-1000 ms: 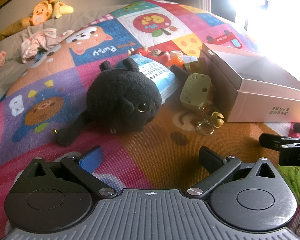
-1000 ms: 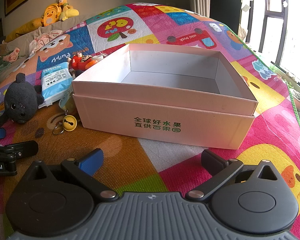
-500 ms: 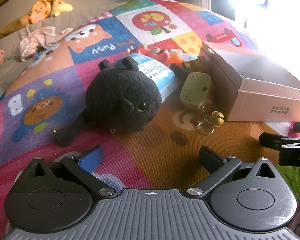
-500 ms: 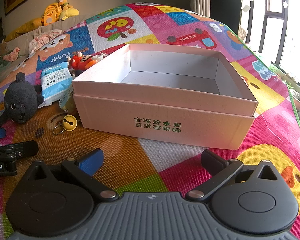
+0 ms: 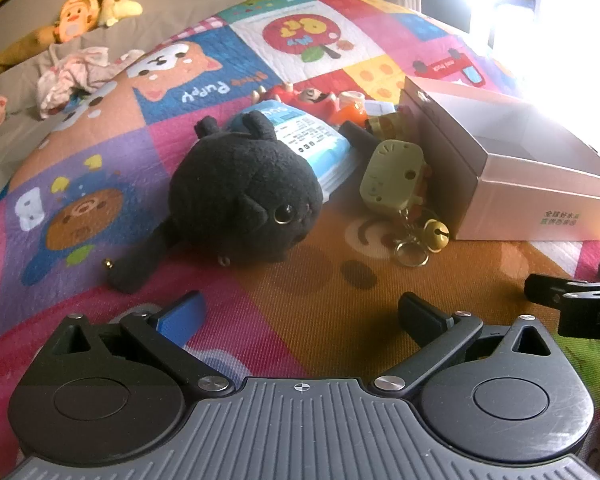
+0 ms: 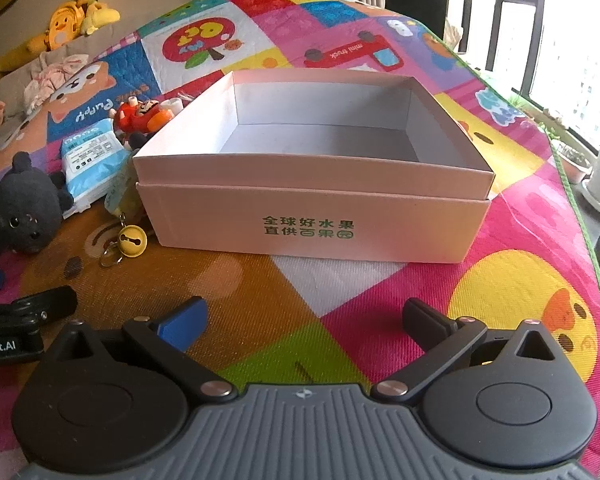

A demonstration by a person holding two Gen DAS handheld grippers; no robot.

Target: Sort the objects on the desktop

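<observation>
Left tool [image 5: 300,314] has crept slightly toward the black plush [image 5: 246,196] left of the box [image 6: 312,216], both tools wide open and empty, right tool [image 6: 302,320] unmoved; we've sorted 0 so far.

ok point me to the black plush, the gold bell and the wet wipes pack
black plush [image 5: 244,196]: left wrist view, on its round body
gold bell [image 5: 437,235]: left wrist view, on its dome
wet wipes pack [image 6: 91,158]: right wrist view, on its printed face
</observation>
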